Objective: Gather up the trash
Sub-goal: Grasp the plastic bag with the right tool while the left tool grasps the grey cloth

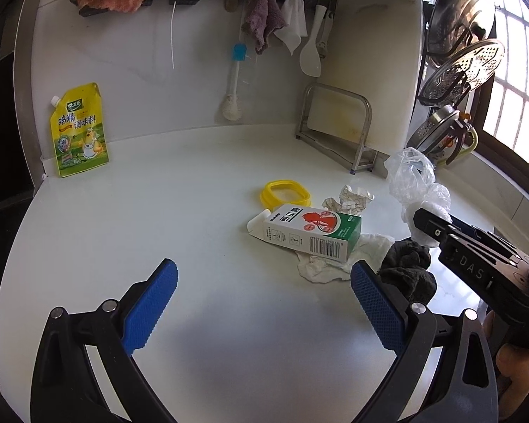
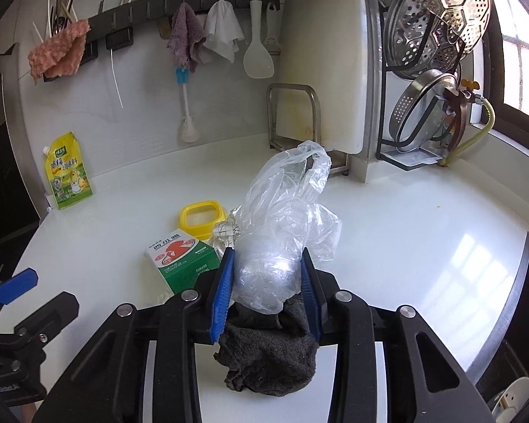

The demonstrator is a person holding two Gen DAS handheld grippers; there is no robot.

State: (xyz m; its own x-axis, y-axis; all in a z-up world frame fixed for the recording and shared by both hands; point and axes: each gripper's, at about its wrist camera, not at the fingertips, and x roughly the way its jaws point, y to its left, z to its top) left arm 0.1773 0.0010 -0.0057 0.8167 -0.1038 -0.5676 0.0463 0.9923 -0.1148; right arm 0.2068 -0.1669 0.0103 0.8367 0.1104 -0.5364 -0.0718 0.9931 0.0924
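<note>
While clamped on the clear plastic bag (image 2: 282, 243) above a dark cloth (image 2: 268, 359) — right gripper (image 2: 268, 275); left gripper (image 1: 264, 303) spread wide, empty — near carton (image 1: 310, 232) on white counter (image 1: 158, 229).

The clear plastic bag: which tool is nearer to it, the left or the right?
Right. The right tool has its pads closed on the clear plastic bag. The left tool is open over bare counter, apart from the bag.
</note>
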